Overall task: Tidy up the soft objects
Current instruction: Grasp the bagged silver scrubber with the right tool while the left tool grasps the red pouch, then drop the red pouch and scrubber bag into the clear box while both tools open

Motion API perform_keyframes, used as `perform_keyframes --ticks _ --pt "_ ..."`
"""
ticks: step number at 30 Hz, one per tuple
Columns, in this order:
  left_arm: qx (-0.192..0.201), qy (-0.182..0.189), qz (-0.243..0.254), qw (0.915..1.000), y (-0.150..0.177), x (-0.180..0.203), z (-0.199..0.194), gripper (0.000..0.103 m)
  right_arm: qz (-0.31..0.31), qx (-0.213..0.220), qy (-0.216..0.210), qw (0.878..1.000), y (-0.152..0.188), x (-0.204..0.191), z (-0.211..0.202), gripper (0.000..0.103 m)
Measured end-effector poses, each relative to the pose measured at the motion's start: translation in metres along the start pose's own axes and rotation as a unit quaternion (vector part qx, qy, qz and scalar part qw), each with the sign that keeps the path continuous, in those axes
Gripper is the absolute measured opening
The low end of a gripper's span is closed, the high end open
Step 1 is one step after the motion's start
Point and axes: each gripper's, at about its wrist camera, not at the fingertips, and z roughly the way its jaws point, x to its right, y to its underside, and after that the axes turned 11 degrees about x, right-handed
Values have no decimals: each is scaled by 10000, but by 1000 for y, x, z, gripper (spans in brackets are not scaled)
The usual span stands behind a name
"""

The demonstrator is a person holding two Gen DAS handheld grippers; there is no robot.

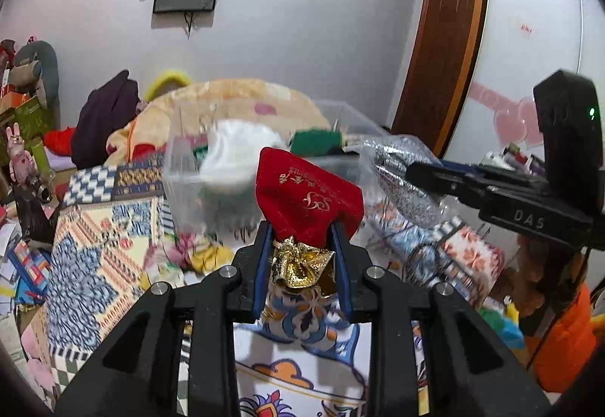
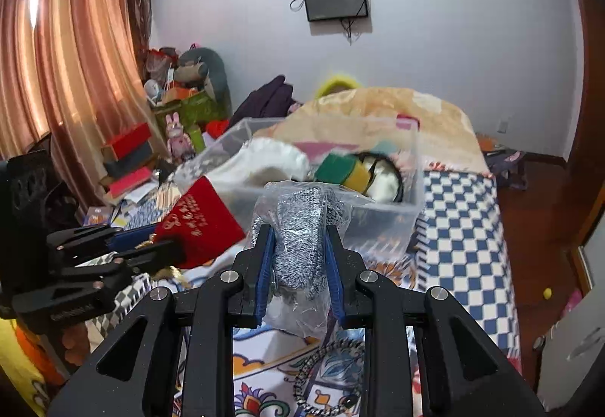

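Note:
My left gripper (image 1: 301, 241) is shut on a red velvet pouch (image 1: 308, 195) with gold lettering and a gold ribbon, held up above the patterned bedspread. My right gripper (image 2: 296, 241) is shut on a grey knitted item in a clear plastic bag (image 2: 300, 227). In the left wrist view the right gripper (image 1: 410, 167) reaches in from the right with the bagged grey item (image 1: 401, 173). The right wrist view has the left gripper (image 2: 160, 243) at the left with the red pouch (image 2: 198, 224). A clear plastic bin (image 2: 378, 212) holding a white cloth and a green-yellow sponge (image 2: 342, 171) stands just beyond both.
A patterned bedspread (image 1: 94, 258) covers the bed, with a folded beige blanket (image 2: 397, 106) and dark clothing (image 1: 104, 118) behind the bin (image 1: 181, 190). Boxes and toys are piled at the left by the curtain (image 2: 75, 57). A beaded black strap (image 2: 325, 379) lies below my right gripper.

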Motion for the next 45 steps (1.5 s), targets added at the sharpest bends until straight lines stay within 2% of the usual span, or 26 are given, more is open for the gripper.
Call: perform_keyframes --ticks 9,21,28,30,31,32,34,40,45 --pt "514 -73 116 9986 -38 11 -5 30 -95 379 178 9991 -23 3 -2 24" --pt "712 -310 136 9969 -71 1 27 30 -44 606 506 9969 -45 22 18 24" --pt "437 -524 236 9974 -69 -9 61 30 9 166 393 9991 -25 25 22 25" --pt "274 -557 234 9978 -65 -14 73 30 74 22 302 9995 -16 28 19 36" --pt "175 -583 240 9979 -63 -16 80 30 105 -43 271 9996 -11 30 17 44" --pt "92 -609 248 9978 -61 -18 86 30 100 -106 275 9995 -7 30 14 47" --pt "-74 -641 262 9976 -55 -20 96 30 41 -233 267 9994 2 30 10 47" --pt "-409 -703 294 9962 -42 -26 117 30 -243 -972 168 9948 39 22 7 47" --pt "-538 -658 192 9962 -39 -29 121 30 -222 -1134 221 9931 52 24 8 47"
